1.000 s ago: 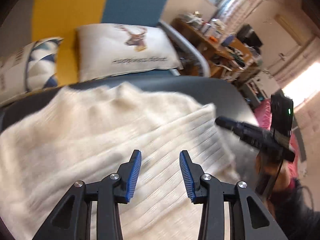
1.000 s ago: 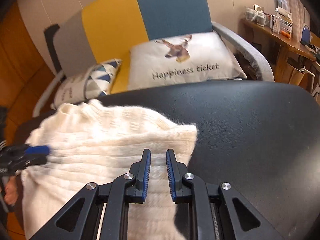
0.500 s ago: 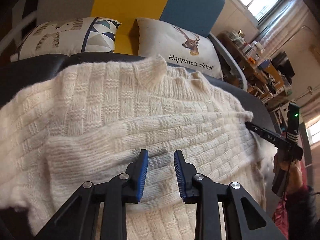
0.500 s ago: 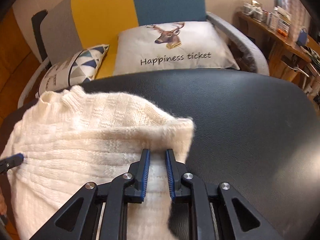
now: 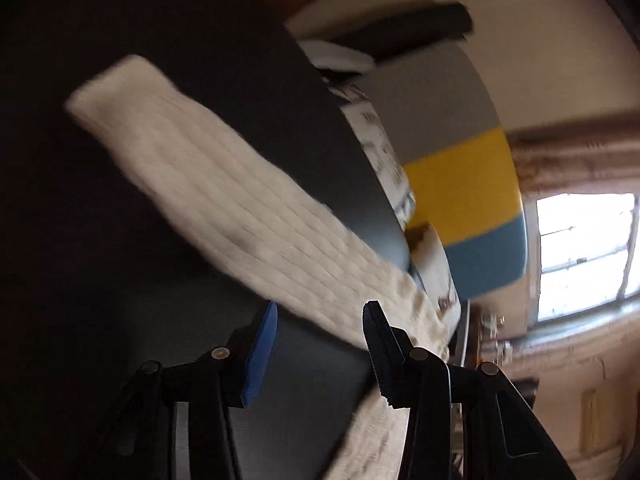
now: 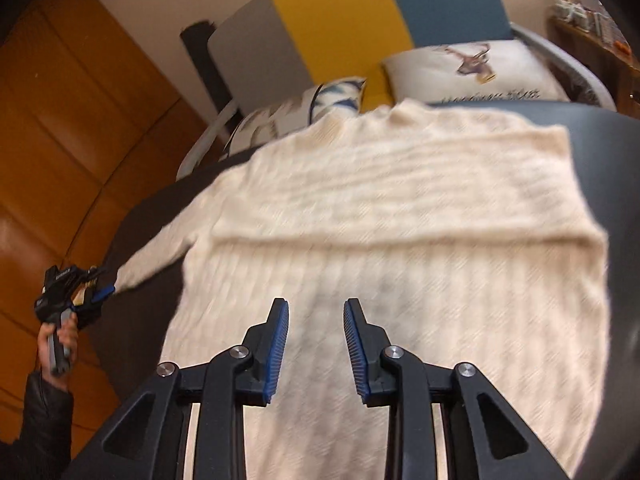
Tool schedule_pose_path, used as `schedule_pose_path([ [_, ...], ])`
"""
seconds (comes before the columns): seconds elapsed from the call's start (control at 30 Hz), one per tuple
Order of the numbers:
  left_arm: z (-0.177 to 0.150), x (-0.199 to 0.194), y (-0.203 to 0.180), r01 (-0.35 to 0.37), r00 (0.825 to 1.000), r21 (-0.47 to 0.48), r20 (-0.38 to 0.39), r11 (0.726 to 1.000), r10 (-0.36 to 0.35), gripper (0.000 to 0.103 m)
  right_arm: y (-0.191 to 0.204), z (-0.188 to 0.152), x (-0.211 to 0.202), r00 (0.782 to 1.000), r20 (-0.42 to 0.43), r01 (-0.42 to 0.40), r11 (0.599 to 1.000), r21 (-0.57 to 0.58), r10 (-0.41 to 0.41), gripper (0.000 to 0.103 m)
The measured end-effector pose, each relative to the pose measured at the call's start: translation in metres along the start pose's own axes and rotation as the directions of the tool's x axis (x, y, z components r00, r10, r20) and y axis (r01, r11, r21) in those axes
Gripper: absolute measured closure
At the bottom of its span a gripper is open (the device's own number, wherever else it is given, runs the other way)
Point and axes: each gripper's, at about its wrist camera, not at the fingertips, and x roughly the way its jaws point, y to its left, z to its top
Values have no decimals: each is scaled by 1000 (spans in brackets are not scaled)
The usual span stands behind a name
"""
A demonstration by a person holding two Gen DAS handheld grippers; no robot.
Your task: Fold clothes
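Observation:
A cream knitted sweater (image 6: 400, 216) lies flat on a dark round table (image 6: 612, 152), with one sleeve folded across its chest. Its other sleeve (image 5: 224, 200) stretches out over the dark tabletop (image 5: 120, 320) in the left wrist view. My left gripper (image 5: 320, 316) is open and empty, tilted, just short of that sleeve; it also shows in the right wrist view (image 6: 90, 292) at the sleeve's end. My right gripper (image 6: 316, 312) is open and empty above the sweater's lower body.
A grey, yellow and blue sofa (image 6: 352, 20) stands behind the table with a deer cushion (image 6: 472, 72) and a patterned cushion (image 6: 304, 108). Wooden panels (image 6: 60, 140) are on the left. A cluttered shelf (image 6: 592, 20) is at the far right.
Both grippers have opened wider. My left gripper swung off the sweater's body to the outstretched sleeve at the left. My right gripper let go of the folded sleeve and drew back over the body.

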Motion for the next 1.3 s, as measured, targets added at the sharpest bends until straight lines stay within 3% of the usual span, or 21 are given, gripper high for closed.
schedule_pose_path([
  [0.1, 39, -29, 52, -48, 995, -117, 79, 992, 57, 58, 16, -16, 17, 999, -54, 4, 1000, -2, -5, 74],
  [0.23, 70, -36, 91, -51, 993, -219, 91, 974, 73, 58, 20, -23, 31, 995, -99, 29, 999, 33, -26, 74],
  [0.5, 89, 2, 97, -20, 998, -238, 49, 971, 33, 58, 17, -17, 28, 992, -95, 93, 993, 68, -87, 74],
  [0.67, 92, 12, 94, -4, 995, -292, 94, 956, 33, 56, 15, -15, 26, 992, -79, 108, 991, 76, -102, 74],
  [0.73, 93, 14, 90, -30, 991, -299, 113, 954, 66, 63, 14, -16, 27, 991, -81, 115, 991, 75, -109, 74],
  [0.77, 94, 16, 87, -60, 989, -299, 115, 952, 98, 77, 14, -17, 28, 990, -85, 116, 990, 75, -110, 74],
  [0.83, 94, 21, 86, -109, 982, -326, 109, 939, 152, 95, 13, -20, 31, 989, -95, 121, 990, 72, -114, 74],
  [0.9, 94, 22, 88, -107, 980, -361, 119, 926, 159, 96, 13, -23, 32, 988, -98, 124, 990, 64, -117, 74],
  [1.07, 89, 25, 59, -75, 978, -318, 163, 945, 133, 98, 6, -25, 29, 989, -94, 121, 990, 71, -115, 74],
  [1.3, 53, 46, -53, 83, 990, -108, 122, 991, -69, 98, -13, -26, 20, 993, -70, 105, 986, 131, -96, 74],
])
